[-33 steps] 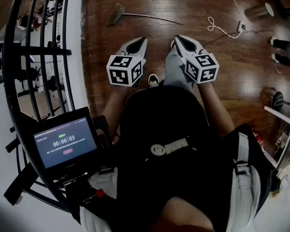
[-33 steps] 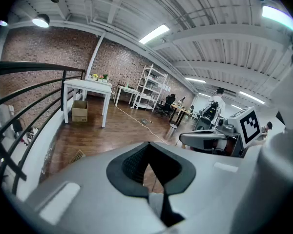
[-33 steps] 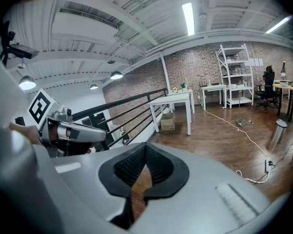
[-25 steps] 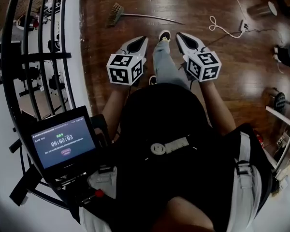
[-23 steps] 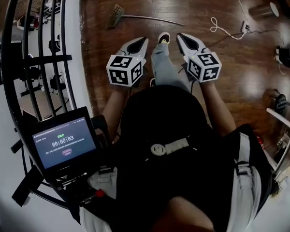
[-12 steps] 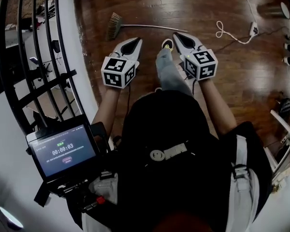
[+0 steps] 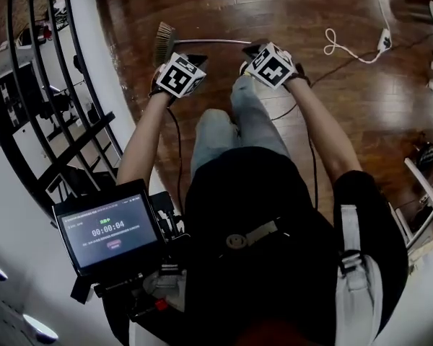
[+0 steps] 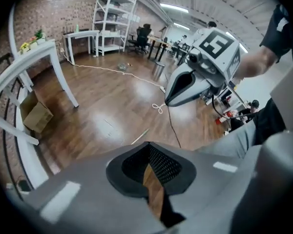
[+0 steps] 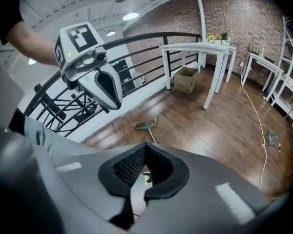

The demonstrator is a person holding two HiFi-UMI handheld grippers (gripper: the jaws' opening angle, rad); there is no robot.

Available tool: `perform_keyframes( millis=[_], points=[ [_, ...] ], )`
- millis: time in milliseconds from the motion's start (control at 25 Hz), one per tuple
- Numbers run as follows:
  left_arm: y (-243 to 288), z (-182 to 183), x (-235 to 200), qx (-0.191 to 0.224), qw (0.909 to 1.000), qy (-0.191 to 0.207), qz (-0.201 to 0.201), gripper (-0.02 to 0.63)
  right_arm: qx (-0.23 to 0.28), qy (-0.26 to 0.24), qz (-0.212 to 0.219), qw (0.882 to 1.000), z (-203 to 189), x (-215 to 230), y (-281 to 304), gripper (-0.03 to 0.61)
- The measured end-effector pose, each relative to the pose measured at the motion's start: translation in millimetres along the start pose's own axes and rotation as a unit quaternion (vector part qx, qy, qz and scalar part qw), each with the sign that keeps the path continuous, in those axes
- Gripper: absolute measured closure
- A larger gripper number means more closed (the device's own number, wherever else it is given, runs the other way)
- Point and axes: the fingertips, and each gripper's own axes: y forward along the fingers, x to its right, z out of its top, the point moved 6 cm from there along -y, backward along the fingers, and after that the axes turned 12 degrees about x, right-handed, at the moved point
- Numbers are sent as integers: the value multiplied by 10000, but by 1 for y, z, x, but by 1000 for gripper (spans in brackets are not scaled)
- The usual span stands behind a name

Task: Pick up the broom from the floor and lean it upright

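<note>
Both tools shown over the floor, angled steeply downward. The left tool (image 7: 196,58) and right tool (image 7: 251,49) are smooth grey moulded shells, each with a white cube printed with black square markers. Their pads are black with a fine mesh texture. On both tools the jaws are clenched with nothing between them, and only a thin slit of floor shows through the notch.

The broom (image 7: 209,41) lies flat on the floor just beyond both tool tips. Its thin, pale, straight handle runs crosswise ahead of them. Its flat fan of stiff tan bristles sits ahead of the left tool, on that tool's outer side. Whether either tip touches the handle cannot be told.

The floor (image 7: 303,6) is glossy reddish-brown wood planking with light glare. A black metal railing (image 7: 58,99) of round bars curves along the left tool's outer side, above a white ledge. A looped white cord (image 7: 339,43) lies off the right tool's outer side. Further ahead stand a red brick wall (image 9: 234,13), a white surface on slim legs (image 9: 195,48) and a cardboard box (image 9: 185,79)
</note>
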Motion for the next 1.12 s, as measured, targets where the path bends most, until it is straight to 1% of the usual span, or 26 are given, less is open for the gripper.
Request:
perform_keyframes(
  millis=[80, 160, 200, 280, 360, 440, 520, 600, 680, 720, 800, 840, 920, 1000, 1120],
  points=[
    [23, -9, -15, -296, 9992, 247, -114, 594, -204, -45, 56, 9998, -9, 14, 17, 574],
    [43, -16, -29, -468, 9975, 512, -150, 594, -284, 29, 77, 9996, -19, 27, 33, 574],
    [51, -22, -35, -559, 9968, 545, -154, 594, -310, 103, 86, 9994, -25, 33, 41, 572],
    [69, -37, -46, -700, 9965, 431, -125, 594, -385, 300, 151, 9987, -42, 42, 59, 572],
    [92, -53, -60, -704, 9971, 265, -77, 594, -498, 409, 206, 9977, -65, 53, 82, 574],
    [119, -75, -77, -703, 9972, 236, -54, 594, -564, 444, 212, 9972, -89, 64, 109, 574],
    [153, -107, -94, -764, 9969, 177, -105, 572, -609, 599, 203, 9961, -116, 73, 141, 572],
    [197, -142, -118, -861, 9962, 75, -118, 568, -619, 767, 145, 9950, -148, 88, 179, 572],
    [246, -175, -147, -946, 9954, 142, -53, 552, -576, 835, 53, 9948, -180, 107, 222, 572],
    [271, -193, -159, -1000, 9946, 259, -48, 536, -578, 850, 31, 9947, -197, 114, 243, 572],
    [321, -227, -177, -1160, 9910, 660, -141, 467, -595, 855, 16, 9946, -227, 127, 280, 572],
    [345, -245, -184, -1263, 9875, 917, -226, 428, -588, 872, 11, 9945, -241, 132, 296, 572],
    [390, -278, -193, -1459, 9788, 1384, -394, 370, -540, 979, -25, 9937, -265, 140, 322, 572],
    [429, -302, -201, -1544, 9726, 1686, -433, 345, -501, 1105, -129, 9925, -282, 148, 340, 572],
    [465, -322, -209, -1498, 9696, 1908, -310, 343, -405, 1232, -194, 9914, -297, 154, 358, 572]
  ],
)
